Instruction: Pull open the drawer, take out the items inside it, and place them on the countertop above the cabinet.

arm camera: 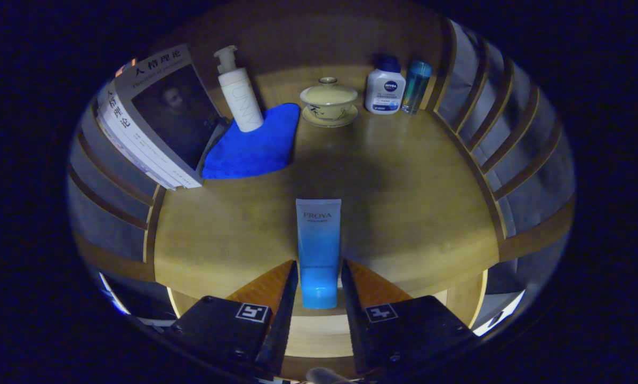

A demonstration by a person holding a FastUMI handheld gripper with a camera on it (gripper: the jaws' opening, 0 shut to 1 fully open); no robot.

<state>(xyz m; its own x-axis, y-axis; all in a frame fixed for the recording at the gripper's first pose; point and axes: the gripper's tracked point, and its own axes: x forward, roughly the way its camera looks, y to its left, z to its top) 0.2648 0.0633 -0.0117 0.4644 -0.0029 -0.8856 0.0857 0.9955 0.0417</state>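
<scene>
Book point(164, 106) reads 人格理论 (fingers point(268, 288) clamp the tube point(319, 240)).

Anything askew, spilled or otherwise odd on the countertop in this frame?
Nothing spilled or damaged. The tongs grip a blue tube cap-end first. The books lean tilted at the far left, and the pump bottle stands on the blue cloth. The lidded cup and two small bottles stand upright.

**Wooden countertop and its load**

You have a wooden countertop point(404, 176) before you. At its back stand a pump bottle point(239, 93) on a blue cloth point(255, 146), a lidded cup point(329, 101), a white bottle point(385, 88) and a blue bottle point(417, 85). Books point(148, 117) lean beside the cloth. A tube point(319, 250) lies near the front edge, between the fingers point(276, 288) of your gripper point(319, 290), which flank it closely.
</scene>
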